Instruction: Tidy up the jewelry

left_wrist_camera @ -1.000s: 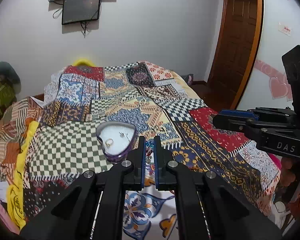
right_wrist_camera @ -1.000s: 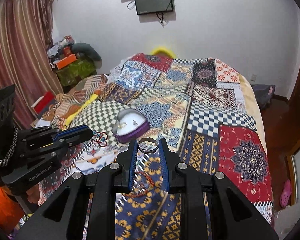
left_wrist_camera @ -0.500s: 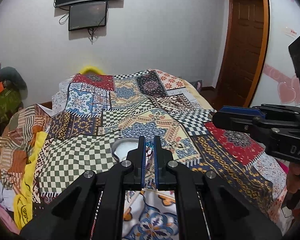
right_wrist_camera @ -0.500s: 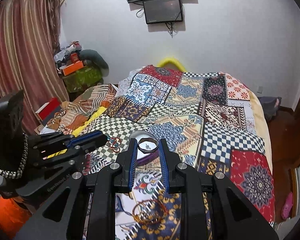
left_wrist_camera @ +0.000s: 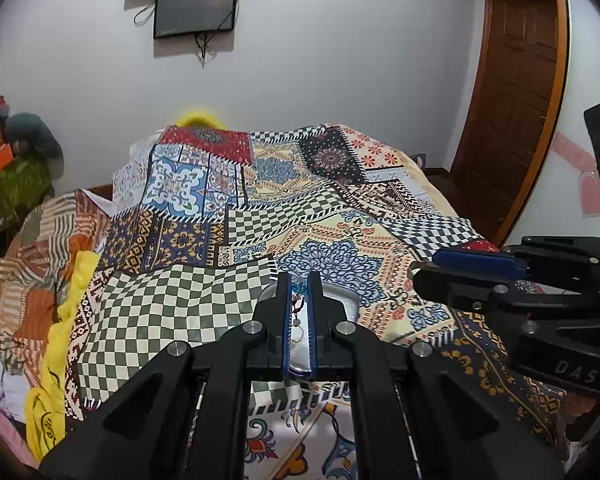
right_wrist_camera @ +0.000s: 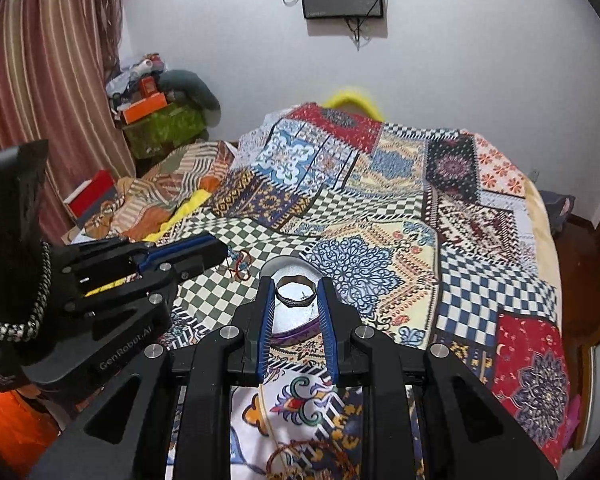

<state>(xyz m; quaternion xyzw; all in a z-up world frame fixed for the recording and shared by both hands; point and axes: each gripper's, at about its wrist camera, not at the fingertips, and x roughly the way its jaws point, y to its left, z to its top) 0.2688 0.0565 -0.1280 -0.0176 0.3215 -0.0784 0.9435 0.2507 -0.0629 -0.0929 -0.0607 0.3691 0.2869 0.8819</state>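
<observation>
Between the tips of my left gripper (left_wrist_camera: 299, 280), which is shut, hangs a small beaded piece (left_wrist_camera: 297, 304) with blue and red beads. From the right wrist view, its red and blue loops (right_wrist_camera: 239, 266) dangle below the left gripper (right_wrist_camera: 219, 253). My right gripper (right_wrist_camera: 296, 286) is shut on a silver ring (right_wrist_camera: 300, 301), held flat between the pads. A heart-shaped purple box (right_wrist_camera: 300, 330) with a white inside lies on the bedspread right under both sets of fingers. Only its rim (left_wrist_camera: 348, 300) shows behind the left fingers. The right gripper (left_wrist_camera: 420, 272) reaches in from the right.
A patchwork bedspread (left_wrist_camera: 172, 308) covers the bed. A brown beaded bracelet (right_wrist_camera: 312, 460) lies on it close to the camera. Rumpled cloth (right_wrist_camera: 168, 188) and boxes (right_wrist_camera: 140, 108) are piled on the left, beside a curtain. A wooden door (left_wrist_camera: 516, 100) stands to the right.
Both grippers have moved forward over the bed, still holding their pieces. The heart box, earlier ahead and to the left of the fingers, now lies directly under them.
</observation>
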